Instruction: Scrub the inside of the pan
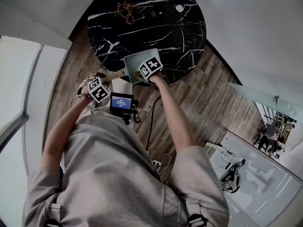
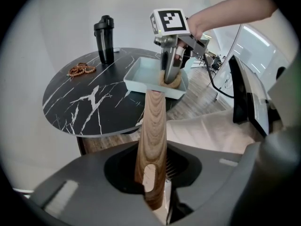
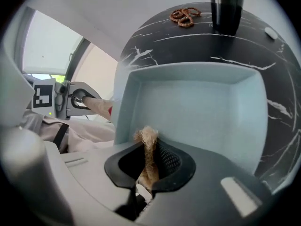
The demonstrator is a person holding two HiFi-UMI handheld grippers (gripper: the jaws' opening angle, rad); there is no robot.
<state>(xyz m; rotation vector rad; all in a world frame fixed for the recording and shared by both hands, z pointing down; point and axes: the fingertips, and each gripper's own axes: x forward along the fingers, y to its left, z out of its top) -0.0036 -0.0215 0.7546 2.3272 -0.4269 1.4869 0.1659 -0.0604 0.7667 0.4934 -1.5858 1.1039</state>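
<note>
1 pan (image 3: 197, 107) at the desk (image 1: 142, 22) edge, its 1 wooden handle (image 2: 153, 140) pinched in left gripper (image 2: 153, 192) jaws, right gripper (image 3: 149, 173) jaws pinching 1 tan scrub pad (image 3: 148, 145) inside the pan; also 1 black bottle (image 2: 104, 39), 1 bead string (image 2: 81, 70).

This looks like an office or studio space, not a home kitchen. A round black marble-patterned table with white veins (image 1: 142, 27) stands on a brown wood-plank floor (image 1: 199, 103) beside plain white walls (image 1: 255, 27). At the right of the head view, clear glass partition panels (image 1: 253, 96) border a bright area with what look like dark chairs (image 1: 267, 141). At the lower right, a white work table (image 1: 270, 183) carries cabled equipment. A white power strip (image 1: 158, 163) lies on the floor.
</note>
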